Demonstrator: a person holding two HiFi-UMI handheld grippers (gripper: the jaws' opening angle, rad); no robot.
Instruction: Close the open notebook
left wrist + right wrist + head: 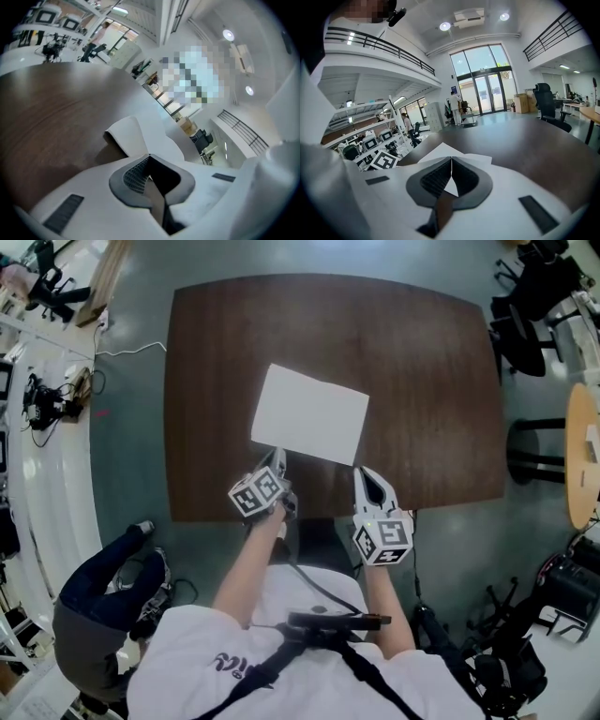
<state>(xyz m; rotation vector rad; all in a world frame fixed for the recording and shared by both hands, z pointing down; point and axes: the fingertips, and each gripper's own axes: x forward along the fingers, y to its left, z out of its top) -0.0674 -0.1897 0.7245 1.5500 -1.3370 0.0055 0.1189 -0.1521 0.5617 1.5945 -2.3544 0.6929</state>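
The white notebook (309, 413) lies open on the dark brown table (422, 381). My left gripper (279, 457) sits at its near left corner. In the left gripper view its jaws (149, 158) are shut and the white sheet (140, 136) runs right up to the tips. The sheet's corner curls up off the wood with a shadow beneath it, so the jaws seem shut on its edge. My right gripper (362, 472) hovers by the near right corner, jaws shut (451, 160) with nothing between them. The notebook (445, 152) shows just beyond its tips.
The table's near edge runs just under both grippers. Black office chairs (525, 334) and a round light wooden table (583, 456) stand to the right. A person sits on the floor at the lower left (94, 615). A white cable (127, 351) trails off the far left.
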